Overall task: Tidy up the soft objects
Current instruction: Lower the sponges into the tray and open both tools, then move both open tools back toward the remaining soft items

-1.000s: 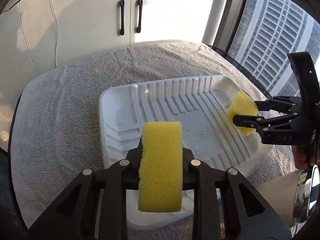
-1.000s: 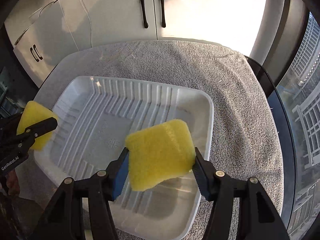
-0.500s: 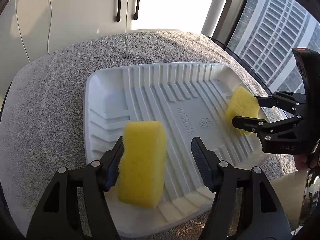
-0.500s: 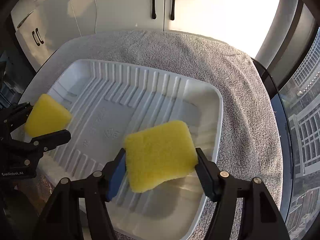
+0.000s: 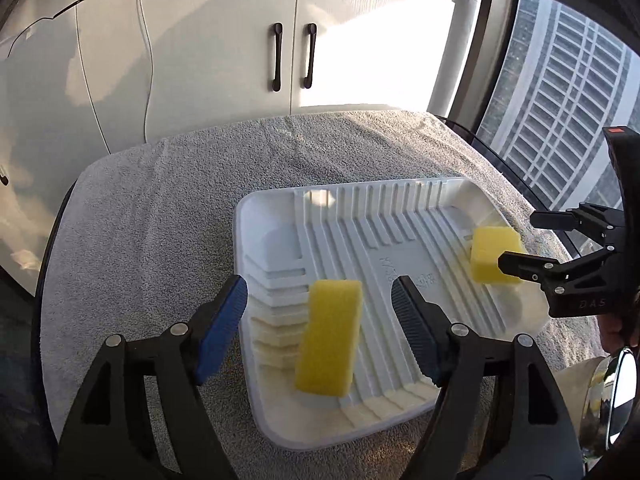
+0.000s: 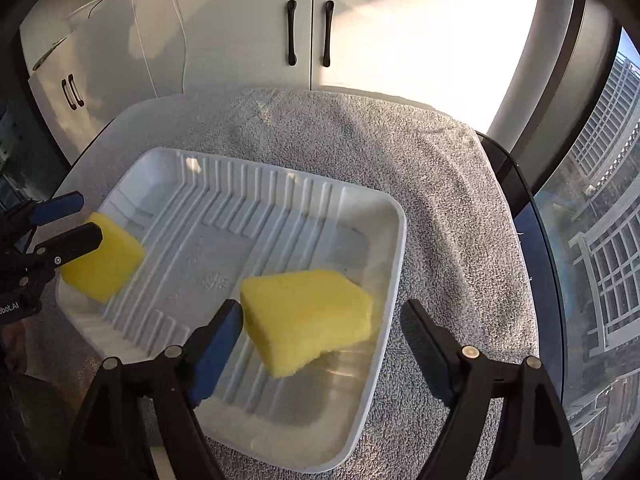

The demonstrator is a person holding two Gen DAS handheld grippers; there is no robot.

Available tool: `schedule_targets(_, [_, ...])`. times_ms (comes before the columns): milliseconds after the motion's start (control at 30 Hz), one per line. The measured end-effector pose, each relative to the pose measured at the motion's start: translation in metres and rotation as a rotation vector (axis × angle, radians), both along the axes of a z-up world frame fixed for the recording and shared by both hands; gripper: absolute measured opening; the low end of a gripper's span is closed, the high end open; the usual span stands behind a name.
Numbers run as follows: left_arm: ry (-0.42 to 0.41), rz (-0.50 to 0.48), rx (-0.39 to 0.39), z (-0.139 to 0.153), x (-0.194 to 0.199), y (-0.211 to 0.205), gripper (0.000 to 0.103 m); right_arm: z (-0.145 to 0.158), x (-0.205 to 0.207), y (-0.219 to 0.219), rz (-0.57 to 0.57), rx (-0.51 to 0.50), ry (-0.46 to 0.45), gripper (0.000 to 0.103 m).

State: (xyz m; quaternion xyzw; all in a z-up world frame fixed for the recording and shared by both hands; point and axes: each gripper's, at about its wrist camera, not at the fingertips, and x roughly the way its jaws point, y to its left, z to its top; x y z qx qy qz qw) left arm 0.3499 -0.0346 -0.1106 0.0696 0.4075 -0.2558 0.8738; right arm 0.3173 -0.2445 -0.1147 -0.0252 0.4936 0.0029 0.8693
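Note:
A white ribbed tray (image 5: 404, 204) lies on a grey towel (image 5: 160, 216). One yellow sponge (image 5: 328, 348) stands on edge at the tray's near left. My left gripper (image 5: 320, 300) is open above it, fingers apart on both sides, not touching. A second yellow sponge (image 6: 308, 324) sits tilted in the tray's right part (image 6: 396, 240). My right gripper (image 6: 320, 328) is open around it; its left finger is close to the sponge. The left view shows this sponge (image 5: 494, 254) and the right gripper (image 5: 532, 244). The right view shows the first sponge (image 6: 104, 264) and the left gripper (image 6: 76, 220).
White cabinet doors with black handles (image 5: 292, 56) stand behind the round table. A window with buildings outside (image 5: 560, 100) is at the right. The towel (image 6: 440, 184) covers the table around the tray.
Both grippers have opened and let go of their sponges. Both sponges now rest in the tray. Both grippers have pulled back and up a little.

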Motion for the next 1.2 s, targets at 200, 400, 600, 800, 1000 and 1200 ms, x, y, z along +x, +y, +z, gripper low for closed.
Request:
schedule_targets(200, [-0.057,0.026,0.020,0.009,-0.010,0.006,0.076,0.011,-0.009,-0.001,0.035,0.050,-0.022,0.092])
schedule_targets(400, [-0.139,0.126,0.124,0.013,-0.016,0.019,0.077,0.012,-0.018,-0.006,-0.018,-0.009,-0.025,0.092])
schedule_targets(600, [-0.101,0.222,0.097,0.012,-0.023,0.055,0.077,0.013,-0.032,-0.026,-0.074,-0.005,-0.028,0.092])
schedule_targets(800, [-0.101,0.274,0.078,0.012,-0.043,0.084,0.077,0.010,-0.056,-0.045,-0.120,0.009,-0.022,0.092])
schedule_targets(1000, [-0.079,0.298,0.029,0.010,-0.066,0.111,0.077,0.009,-0.084,-0.062,-0.164,0.013,-0.020,0.092])
schedule_targets(1200, [-0.058,0.343,0.028,0.000,-0.090,0.140,0.077,0.007,-0.114,-0.082,-0.204,0.010,-0.017,0.092])
